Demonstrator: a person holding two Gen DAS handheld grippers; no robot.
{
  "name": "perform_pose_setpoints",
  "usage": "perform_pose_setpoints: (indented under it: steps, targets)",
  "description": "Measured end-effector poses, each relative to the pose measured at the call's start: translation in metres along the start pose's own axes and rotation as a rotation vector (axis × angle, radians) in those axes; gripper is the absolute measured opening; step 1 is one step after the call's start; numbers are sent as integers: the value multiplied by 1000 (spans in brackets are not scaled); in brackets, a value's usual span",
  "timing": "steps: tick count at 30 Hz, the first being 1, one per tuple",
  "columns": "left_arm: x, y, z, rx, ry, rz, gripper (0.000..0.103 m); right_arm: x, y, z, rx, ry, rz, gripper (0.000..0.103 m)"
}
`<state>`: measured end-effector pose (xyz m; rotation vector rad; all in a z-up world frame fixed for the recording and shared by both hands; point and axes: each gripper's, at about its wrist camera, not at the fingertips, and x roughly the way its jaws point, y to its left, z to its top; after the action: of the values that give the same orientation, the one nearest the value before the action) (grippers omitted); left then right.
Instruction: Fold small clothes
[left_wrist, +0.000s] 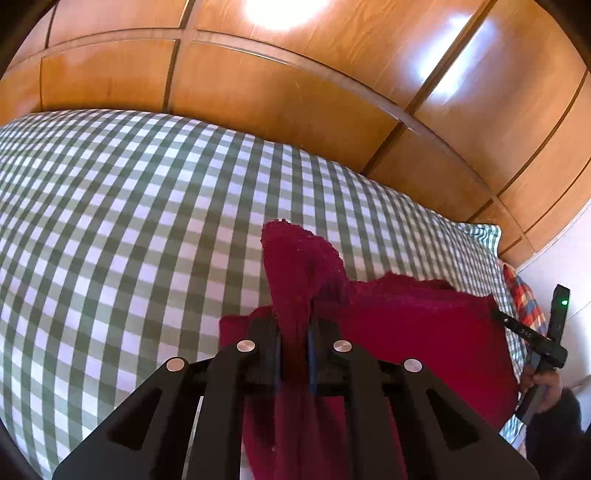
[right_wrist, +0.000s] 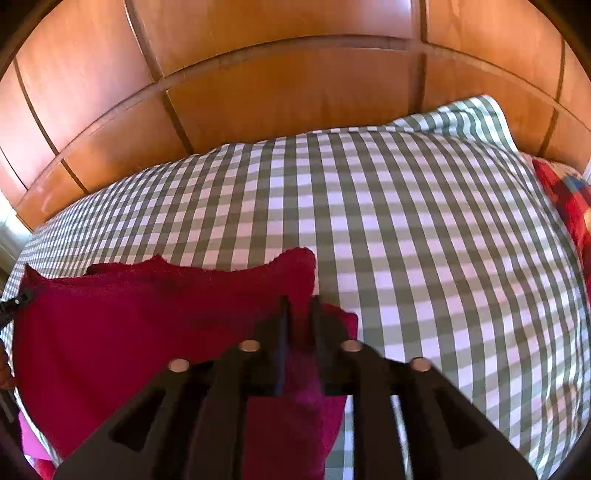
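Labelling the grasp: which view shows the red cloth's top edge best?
Right wrist: the red cloth's top edge runs nearly unbroken across the checked bedspread. Left wrist shows the cloth bunched into a peak, with part of the edge hidden behind it.

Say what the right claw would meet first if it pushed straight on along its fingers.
Most likely the dark red cloth itself, whose corner already lies between the right claw's fingers. Past that fabric comes the green-and-white checked bedcover; how far behind is unclear in this fisheye view.
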<state>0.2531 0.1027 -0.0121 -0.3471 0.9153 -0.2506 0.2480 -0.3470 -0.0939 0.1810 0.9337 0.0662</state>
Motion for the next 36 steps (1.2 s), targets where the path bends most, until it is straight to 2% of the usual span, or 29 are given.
perform_pose_setpoints:
  steps: [1,2,7,11,14,16,19,21,22,23,24,26,28,32,36]
  targets:
    - [-4,4,-4,-5,-4,-4,16,-6,-1,-4,1,-12,2,55]
    - [-9,7,-9,-10,-8,-5,16,-15,-3,-11,-3,-28,5,60]
    - [-58,24,-52,0,-34,-42,16,-56,-13,-58,12,-24,85,63]
    - [-98,29,-106,44,-32,-93,16,-85,-15,-102,30,3,154,65]
    - [-111,21,-147,107,0,-92,17,-101,-10,-132,16,29,194,67]
    - [-111,15,-166,131,21,-104,42,-105,-6,-147,6,48,204,68]
    - [-105,3,-181,188,18,-86,44,-99,-4,-159,16,66,188,68]
    - [-100,-2,-182,220,5,-71,44,-91,-1,-162,19,84,177,60]
    - [-95,-4,-182,243,3,-54,42,-88,0,-163,16,90,167,51]
    - [-91,-3,-181,248,9,-54,36,-86,1,-164,10,90,148,40]
    - [-87,-3,-180,251,28,-77,15,-85,2,-163,5,89,131,33]
    - [-89,-6,-179,288,31,-87,9,-87,1,-160,10,86,124,12]
    - [-99,-10,-178,327,16,-97,7,-98,0,-157,-7,65,113,8]
    - [-127,-6,-180,354,2,-150,7,-124,-5,-157,-43,39,92,7]
    - [-132,0,-203,365,58,-150,7,-123,-12,-184,-57,114,75,6]
